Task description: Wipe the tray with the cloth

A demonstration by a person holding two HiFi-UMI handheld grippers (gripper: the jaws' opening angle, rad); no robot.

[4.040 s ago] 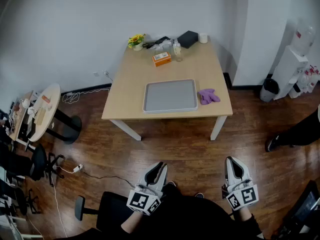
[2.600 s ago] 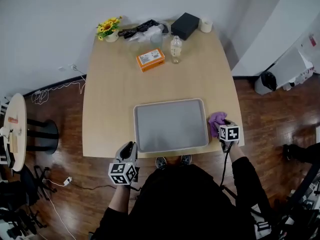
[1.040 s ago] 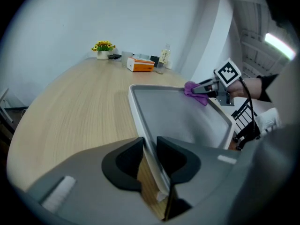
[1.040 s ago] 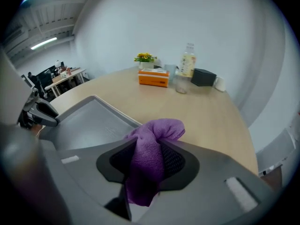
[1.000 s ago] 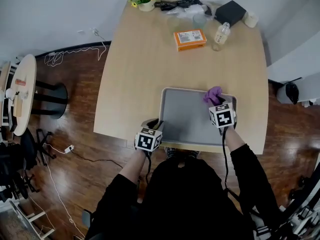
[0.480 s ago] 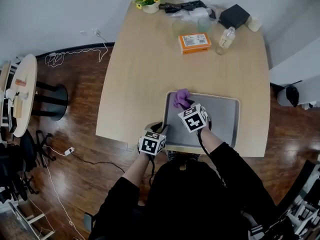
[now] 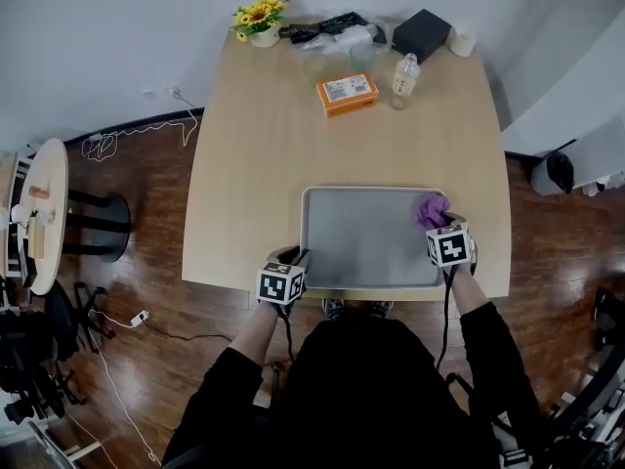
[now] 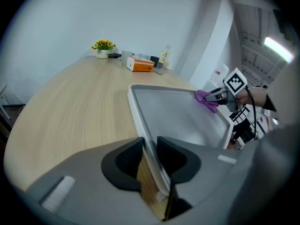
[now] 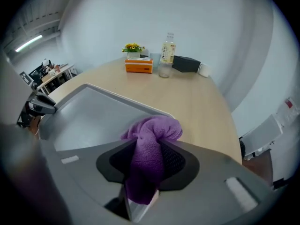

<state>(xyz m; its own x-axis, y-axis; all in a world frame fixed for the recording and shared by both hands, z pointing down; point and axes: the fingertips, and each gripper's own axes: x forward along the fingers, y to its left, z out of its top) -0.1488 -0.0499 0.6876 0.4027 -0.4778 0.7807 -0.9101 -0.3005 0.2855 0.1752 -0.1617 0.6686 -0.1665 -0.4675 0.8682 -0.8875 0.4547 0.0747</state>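
A grey tray [image 7: 366,242] lies at the near edge of the wooden table [image 7: 254,164]. My left gripper [image 7: 294,256] is shut on the tray's rim at its near left corner; in the left gripper view the rim [image 8: 151,159] runs between the closed jaws. My right gripper [image 7: 438,223] is shut on the purple cloth [image 7: 432,209], which rests on the tray's far right part. In the right gripper view the cloth [image 9: 149,146] bulges out between the jaws over the tray [image 9: 89,111]. The left gripper view shows the cloth [image 8: 206,98] at the tray's far corner.
At the table's far end stand an orange box [image 7: 347,93], a bottle [image 7: 402,74], a black box [image 7: 422,34], a white cup [image 7: 463,43] and a pot of yellow flowers [image 7: 256,20]. A round side table [image 7: 39,213] stands on the floor at the left.
The person walked up to the table and the right gripper took the cloth. Over the last second it swept the cloth from the tray's right to its left and back right. The left gripper stayed put.
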